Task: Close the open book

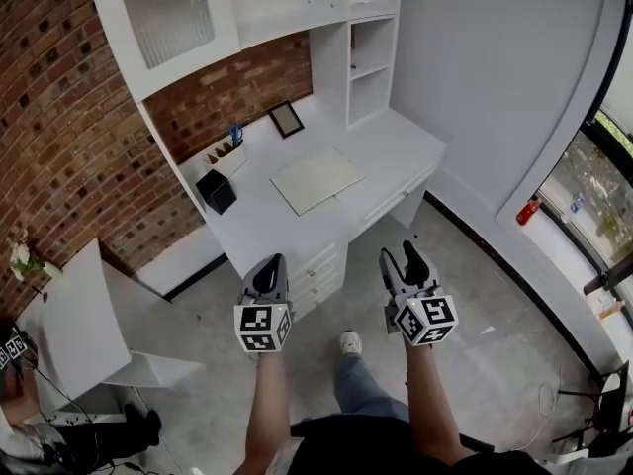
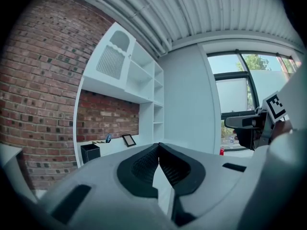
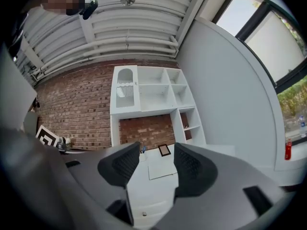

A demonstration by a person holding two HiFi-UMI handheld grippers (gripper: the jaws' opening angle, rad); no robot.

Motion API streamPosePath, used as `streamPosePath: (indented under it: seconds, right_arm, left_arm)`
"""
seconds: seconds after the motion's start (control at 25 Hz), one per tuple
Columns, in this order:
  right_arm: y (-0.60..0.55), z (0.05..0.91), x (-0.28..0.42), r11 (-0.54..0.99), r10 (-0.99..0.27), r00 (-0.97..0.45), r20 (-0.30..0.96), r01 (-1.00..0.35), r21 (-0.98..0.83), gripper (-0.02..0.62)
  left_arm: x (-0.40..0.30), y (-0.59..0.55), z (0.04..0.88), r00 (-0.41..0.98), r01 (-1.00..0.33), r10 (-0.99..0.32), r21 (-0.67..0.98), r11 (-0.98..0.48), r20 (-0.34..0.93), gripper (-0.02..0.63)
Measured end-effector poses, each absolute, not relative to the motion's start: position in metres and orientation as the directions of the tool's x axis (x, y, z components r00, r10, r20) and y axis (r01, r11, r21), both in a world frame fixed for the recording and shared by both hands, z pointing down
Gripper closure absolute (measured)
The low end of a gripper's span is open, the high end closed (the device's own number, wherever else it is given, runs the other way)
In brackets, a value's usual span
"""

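book [image 1: 316,179] first: where is it lying, and what is it looking like?

— it is lying flat near the middle of the white desk [image 1: 396,146], showing as a thin, pale cream rectangle with a matte face. any fold down its middle is too small for me to make out.

what is sitting around it?

— a glossy black box [image 1: 217,191], square-sided, is standing just to its left. a dark-framed picture [image 1: 287,119] is leaning at the back against the rough red brick wall [image 1: 59,137], and a white pencil tray [image 1: 229,156] is sitting between those two. smooth white shelves [image 1: 371,57] are rising above the desk.

how are the arms being held?

— both bare forearms [image 1: 259,404] are reaching forward side by side over the speckled grey floor [image 1: 475,315], in front of the desk drawers and well apart from the book.

and the left gripper [image 1: 271,263]?

— it is pointing toward the desk. in the left gripper view its ribbed black pads [image 2: 144,164] are pressing together tip to tip, with nothing between them.

the right gripper [image 1: 401,255]?

— its jaws are standing apart, gripping nothing and touching nothing. in the right gripper view the book is showing through the gap, far beyond the tips.
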State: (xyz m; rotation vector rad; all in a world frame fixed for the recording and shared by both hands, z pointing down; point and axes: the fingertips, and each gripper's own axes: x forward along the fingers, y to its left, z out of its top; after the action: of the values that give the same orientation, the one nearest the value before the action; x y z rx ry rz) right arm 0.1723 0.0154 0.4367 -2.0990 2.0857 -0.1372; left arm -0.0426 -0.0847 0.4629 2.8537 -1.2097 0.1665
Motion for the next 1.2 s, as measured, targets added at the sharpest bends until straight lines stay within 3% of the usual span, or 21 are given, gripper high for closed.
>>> streamPosePath:
  seconds: [0.64,1.2]
  right_arm:
    - [-0.216,0.474,0.241,0.175,-0.982,-0.187,0.037,-0.961,-0.212,0.391]
    - [-0.271,0.485,0.248,0.213,-0.970,-0.234,0.072,-0.952,-0.218,0.391]
  left_arm:
    - [0.013,-0.267,0.492,0.531,-0.845,-0.834,0.027,-0.534,0.146,0.597]
    - [0.019,-0.313,0.486,0.495,-0.868,-0.858,0.032,-0.496,0.137,0.597]
